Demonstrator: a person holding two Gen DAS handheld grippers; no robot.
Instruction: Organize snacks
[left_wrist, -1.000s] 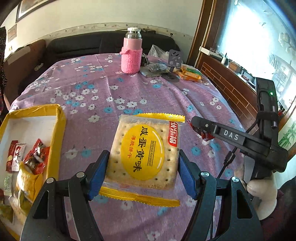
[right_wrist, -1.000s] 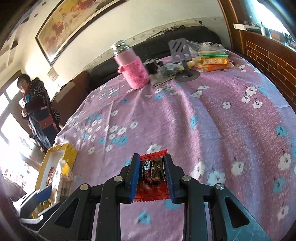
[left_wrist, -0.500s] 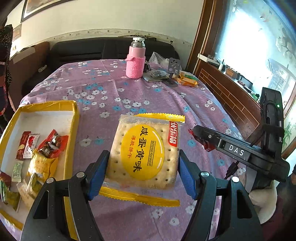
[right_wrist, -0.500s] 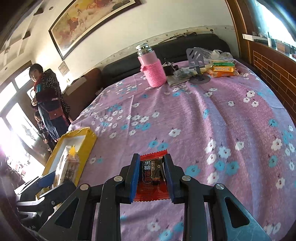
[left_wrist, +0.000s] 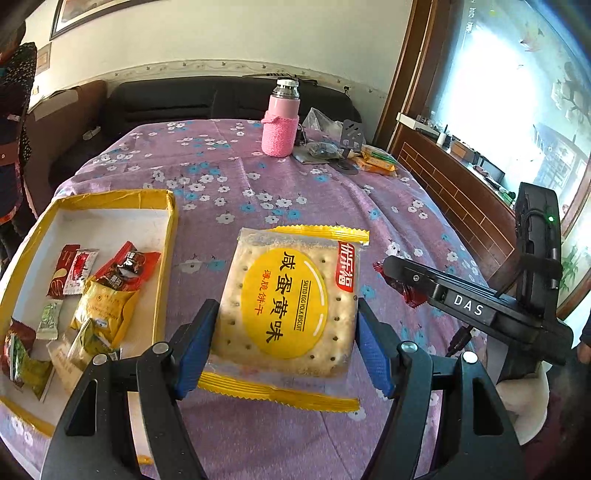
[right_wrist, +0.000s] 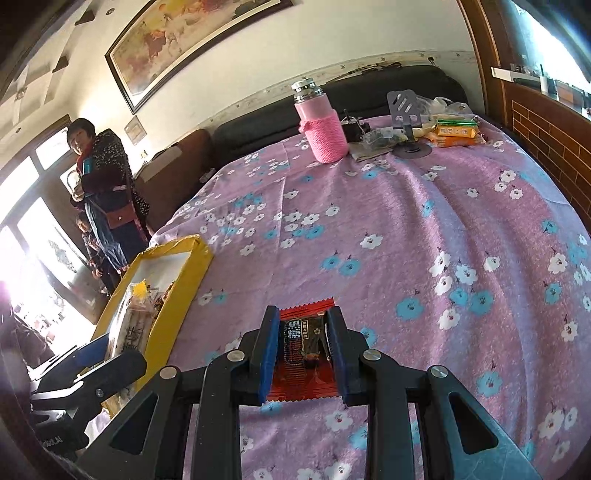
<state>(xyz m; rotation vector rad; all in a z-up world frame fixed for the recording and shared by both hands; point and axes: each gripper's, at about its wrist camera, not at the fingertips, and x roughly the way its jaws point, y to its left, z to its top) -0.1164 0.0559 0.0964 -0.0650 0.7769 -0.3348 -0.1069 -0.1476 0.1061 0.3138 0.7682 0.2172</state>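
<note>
**Two snacks in the air, one box to fill**

Both tongs are loaded, and the step in hand looks like the carry: packets lifted off the desk (right_wrist: 424, 229) and on their way to the yellow box (left_wrist: 168, 236) at the left. The left tongs (left_wrist: 284, 332) stand wide, their blue pads pinching the sides of the large biscuit packet (left_wrist: 291, 302), which hangs flat above the purple floral cloth, just right of the box wall. The right tongs (right_wrist: 303, 350) are drawn close and pinch a small red snack packet (right_wrist: 301, 347); in the left wrist view they sit to the right of the biscuit, farther from the box.

Several small packets (left_wrist: 107, 288) already lie in the near half of the box, while its far half shows bare white floor. By my reading, the next move is to bring the biscuit over the rim and let it down flat on that bare part, since it is wide and would ride up on the heap otherwise. The red packet can follow into any gap. The pink bottle (left_wrist: 280, 123) and other things at the desk's far end are well clear.
</note>
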